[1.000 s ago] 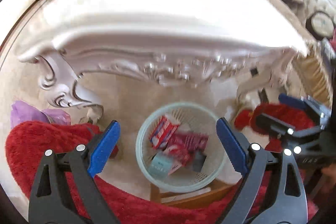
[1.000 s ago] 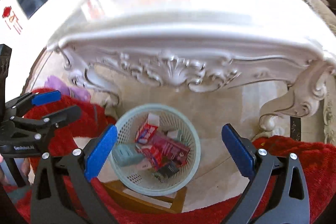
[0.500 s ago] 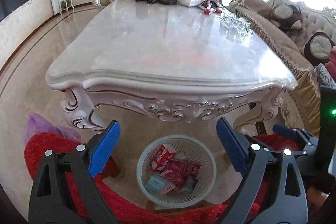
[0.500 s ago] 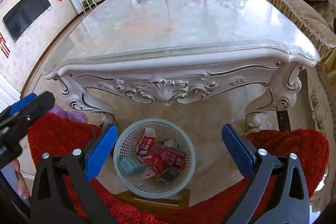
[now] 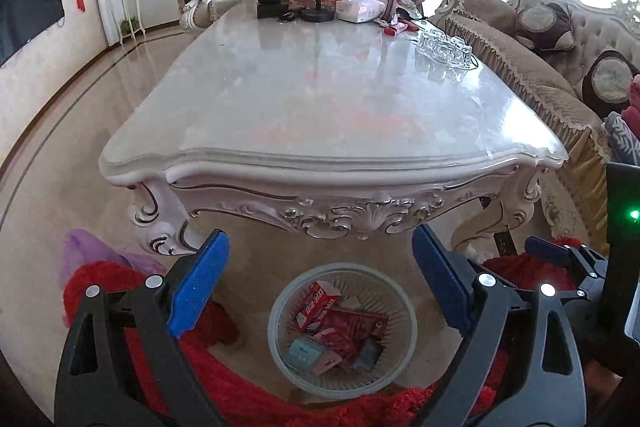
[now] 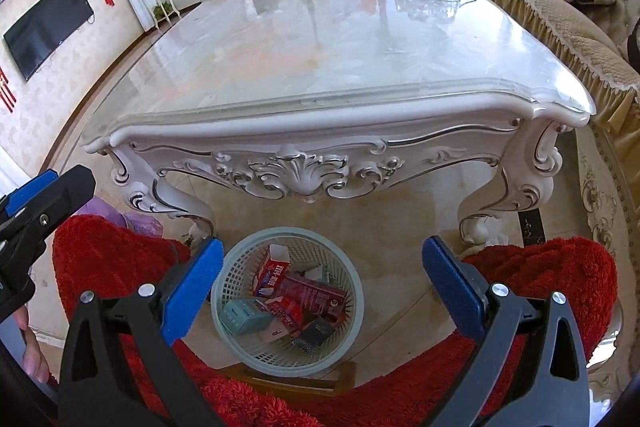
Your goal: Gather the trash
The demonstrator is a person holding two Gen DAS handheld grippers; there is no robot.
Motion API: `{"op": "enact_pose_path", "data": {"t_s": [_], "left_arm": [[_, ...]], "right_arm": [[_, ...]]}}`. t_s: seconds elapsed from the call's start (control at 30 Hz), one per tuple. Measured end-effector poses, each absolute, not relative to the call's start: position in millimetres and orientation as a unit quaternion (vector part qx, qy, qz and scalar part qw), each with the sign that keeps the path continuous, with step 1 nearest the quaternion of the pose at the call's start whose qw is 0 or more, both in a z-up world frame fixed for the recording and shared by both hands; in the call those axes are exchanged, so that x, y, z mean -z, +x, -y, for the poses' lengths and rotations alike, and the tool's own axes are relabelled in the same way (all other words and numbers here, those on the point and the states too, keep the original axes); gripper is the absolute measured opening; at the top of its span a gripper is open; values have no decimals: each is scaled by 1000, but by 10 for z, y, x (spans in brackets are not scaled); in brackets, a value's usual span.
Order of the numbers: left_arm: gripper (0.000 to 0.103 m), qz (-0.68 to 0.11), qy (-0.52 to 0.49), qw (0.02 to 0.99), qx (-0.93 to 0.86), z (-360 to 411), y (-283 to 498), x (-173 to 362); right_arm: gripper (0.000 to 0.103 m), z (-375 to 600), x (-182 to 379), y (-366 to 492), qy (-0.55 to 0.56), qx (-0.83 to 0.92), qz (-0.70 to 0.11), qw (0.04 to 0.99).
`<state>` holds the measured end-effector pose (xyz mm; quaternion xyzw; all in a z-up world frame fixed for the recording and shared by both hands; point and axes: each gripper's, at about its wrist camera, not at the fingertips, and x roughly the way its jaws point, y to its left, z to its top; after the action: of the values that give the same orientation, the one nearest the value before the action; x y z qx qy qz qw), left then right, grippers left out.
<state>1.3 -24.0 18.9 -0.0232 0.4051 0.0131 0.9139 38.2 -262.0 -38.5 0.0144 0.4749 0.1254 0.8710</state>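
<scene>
In the left wrist view, the left hand-held gripper (image 5: pixel 320 279) stands wide, its blue pads (image 5: pixel 198 285) apart with nothing between them. Below, on the floor in front of the ornate white bench (image 5: pixel 320 99), sits a pale mesh basket (image 5: pixel 280 343) with the trash (image 5: pixel 340 323) inside: a red and white carton, red packets and a small teal box. Red fluffy fabric (image 5: pixel 224 383) lies along the lower edge, touching the basket's near side. The right hand-held gripper (image 5: pixel 560 259) shows at the right edge. Glasses (image 5: pixel 444 47), a tissue box (image 5: pixel 358 7) and fruit stand at the bench's far end.

In the right wrist view, the right hand-held gripper (image 6: pixel 322 287) is also wide and holds nothing. The basket (image 6: pixel 352 323) lies between its pads in the picture, well below them, with the trash (image 6: pixel 296 299) piled in it. The left hand-held gripper (image 6: pixel 36 199) shows at the left edge.
</scene>
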Motion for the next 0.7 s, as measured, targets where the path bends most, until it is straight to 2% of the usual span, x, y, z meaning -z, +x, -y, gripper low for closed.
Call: {"op": "enact_pose_path", "data": {"t_s": [0.7], "left_arm": [[90,-411,-24,911,-20,243,7,-158]], "right_arm": [[95,2568,377,353,1,-122,-474,872]]}}
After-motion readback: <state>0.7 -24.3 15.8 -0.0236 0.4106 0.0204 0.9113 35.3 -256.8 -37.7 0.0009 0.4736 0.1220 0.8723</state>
